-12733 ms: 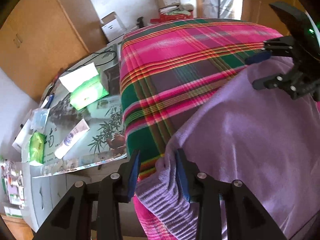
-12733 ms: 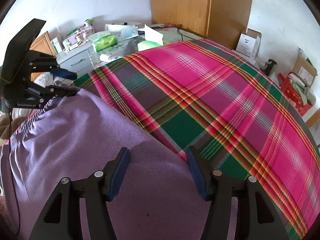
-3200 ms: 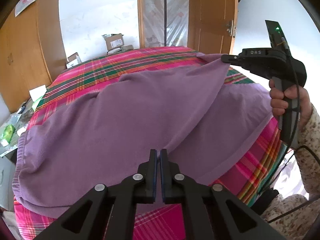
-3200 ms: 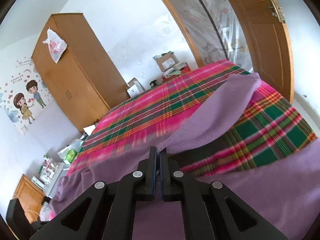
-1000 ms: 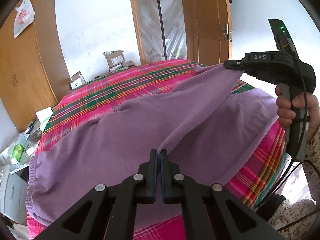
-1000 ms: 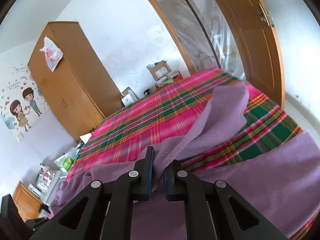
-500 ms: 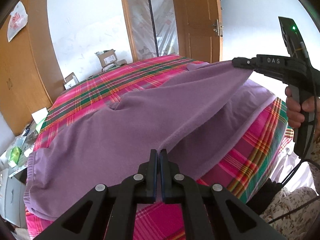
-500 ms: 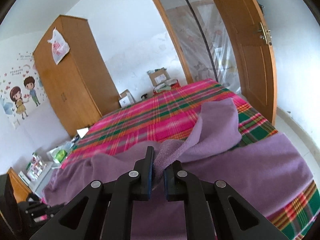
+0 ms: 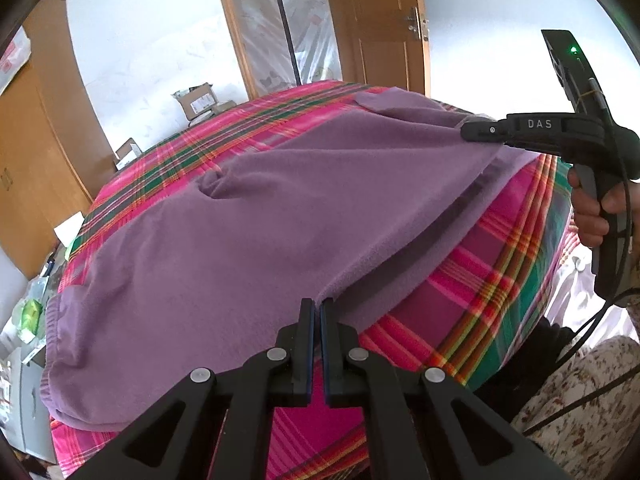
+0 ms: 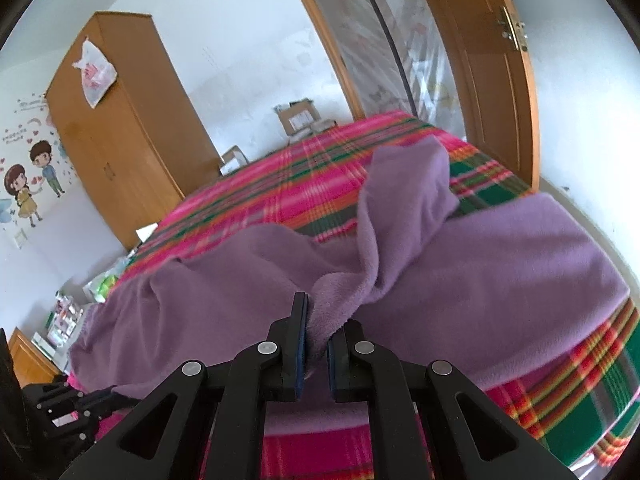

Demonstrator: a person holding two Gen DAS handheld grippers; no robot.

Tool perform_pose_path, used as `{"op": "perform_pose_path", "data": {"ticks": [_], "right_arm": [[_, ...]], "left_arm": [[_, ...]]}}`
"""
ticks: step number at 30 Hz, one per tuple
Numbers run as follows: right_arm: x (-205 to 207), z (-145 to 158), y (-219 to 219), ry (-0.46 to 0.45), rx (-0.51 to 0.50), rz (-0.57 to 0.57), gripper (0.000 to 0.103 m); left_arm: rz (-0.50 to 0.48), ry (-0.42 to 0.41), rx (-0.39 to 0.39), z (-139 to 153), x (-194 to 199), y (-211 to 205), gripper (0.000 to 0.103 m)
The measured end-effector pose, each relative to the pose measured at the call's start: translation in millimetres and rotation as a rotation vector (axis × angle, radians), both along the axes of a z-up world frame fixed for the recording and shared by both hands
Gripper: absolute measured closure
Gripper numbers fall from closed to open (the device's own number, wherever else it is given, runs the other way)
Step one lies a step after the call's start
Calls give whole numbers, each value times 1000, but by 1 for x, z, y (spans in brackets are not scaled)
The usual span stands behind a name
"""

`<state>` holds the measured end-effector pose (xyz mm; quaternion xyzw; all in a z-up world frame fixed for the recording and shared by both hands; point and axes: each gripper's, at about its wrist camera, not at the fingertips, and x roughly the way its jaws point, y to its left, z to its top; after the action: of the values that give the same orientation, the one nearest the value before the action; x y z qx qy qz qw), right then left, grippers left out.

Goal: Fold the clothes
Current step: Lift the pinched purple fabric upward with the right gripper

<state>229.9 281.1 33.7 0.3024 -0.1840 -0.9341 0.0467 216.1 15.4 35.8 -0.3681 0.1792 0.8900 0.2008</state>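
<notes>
Soft purple fleece garment [image 9: 248, 220] spread over a bed with a pink, green and orange plaid cover [image 9: 500, 276], one edge lifted off it. Left gripper [image 9: 316, 312]: jaws pinched nearly together on the garment's near edge. Right gripper [image 10: 318, 328]: jaws narrow, a thick bunch of fleece clamped between them; in the left view its tip is buried in cloth. Hand [image 9: 592, 208] on its grip, partly cut off. Garment's type unclear; its far corner hangs over the bed edge.

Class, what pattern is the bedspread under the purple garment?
Pink, green and orange plaid bedspread, clearest in the left wrist view.
</notes>
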Motion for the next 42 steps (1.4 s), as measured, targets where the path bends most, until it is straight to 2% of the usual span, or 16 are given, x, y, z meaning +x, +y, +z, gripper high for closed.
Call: {"op": "perform_pose_path", "data": {"ticks": [7,13,18,23,27,36,40,42], "right_arm": [[0,-15,3,-45,-5,0,94],[0,-20,-6,-56,85,2,94],[-1,-22,-7,-61,110,4,94],[-2,-25,-8,-66,133,7,94],[-2,-27,-8,-70,151,8,94],[-2,-28,-4,-74,148,36,93],[0,-27,-5,-82,180,49,89],[2,-27,-4,-83,186,53,88]], "left_arm": [[-15,-10,-21,-4,4,-1,100],[-31,-17,-62,-8,5,2,100],[-51,-15,-107,-11,11,2,99],[-49,-17,-111,-12,13,2,99],[-54,-27,-103,-9,12,0,98],[-40,-45,28,16,2,-11,96],[-45,-56,46,16,-8,1,88],[-64,-55,38,15,-13,11,88]]}}
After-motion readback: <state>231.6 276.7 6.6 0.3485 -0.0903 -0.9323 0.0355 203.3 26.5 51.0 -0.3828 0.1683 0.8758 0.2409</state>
